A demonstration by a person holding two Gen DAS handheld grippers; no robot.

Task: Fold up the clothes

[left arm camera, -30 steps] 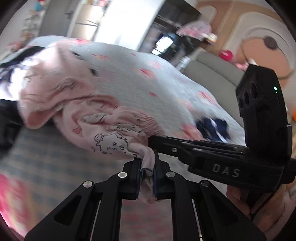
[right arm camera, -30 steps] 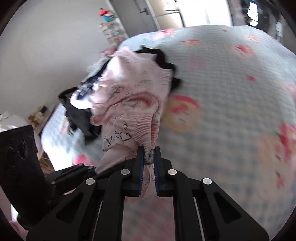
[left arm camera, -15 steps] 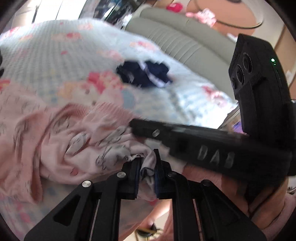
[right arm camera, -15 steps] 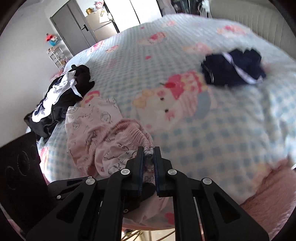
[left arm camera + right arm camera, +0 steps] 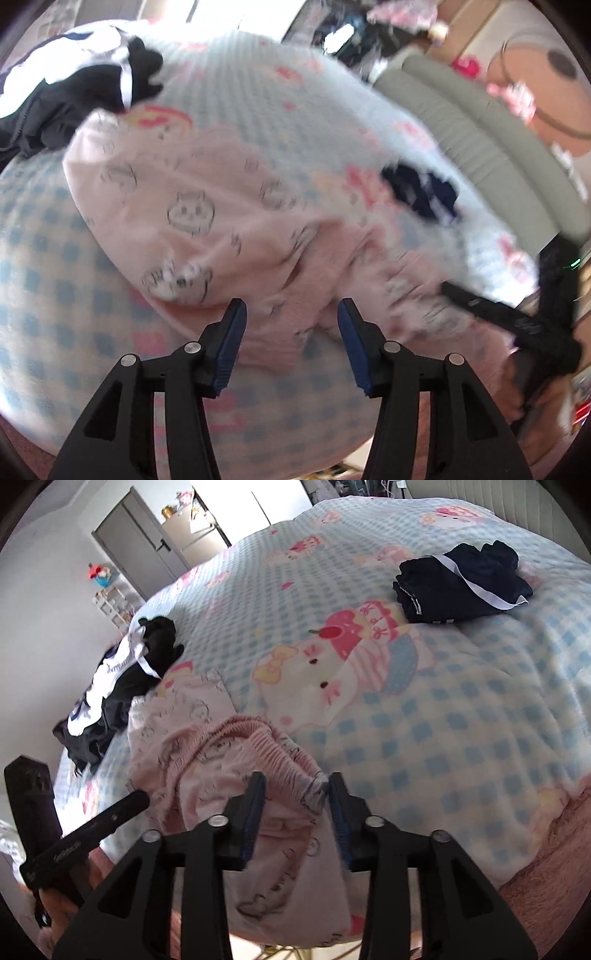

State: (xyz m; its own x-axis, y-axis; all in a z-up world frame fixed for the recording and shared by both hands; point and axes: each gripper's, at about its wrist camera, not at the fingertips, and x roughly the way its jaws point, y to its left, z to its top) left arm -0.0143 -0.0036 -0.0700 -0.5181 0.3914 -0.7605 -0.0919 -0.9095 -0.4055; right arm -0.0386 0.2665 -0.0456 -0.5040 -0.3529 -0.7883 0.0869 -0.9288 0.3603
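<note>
The left gripper [image 5: 291,321] has its jaws spread wide apart over the near edge of the pink pajama pants [image 5: 221,221], gripping nothing; whether the fingertips touch the fabric cannot be told through the blur. The right gripper [image 5: 295,794] is also parted, a little less widely, with the gathered elastic waistband [image 5: 280,760] of the pants lying between its blue pads [image 5: 255,812] but not pinched. The pants lie spread on the near part of the bed, on a blue-checked blanket [image 5: 443,720] printed with cartoon cats, their near end hanging over the bed's edge. To the far left sits a heap of black and white clothes [image 5: 122,686], its near edge touching the pants. A folded navy garment with white trim [image 5: 461,583] rests on the blanket to the far right, well apart from the pants.
</note>
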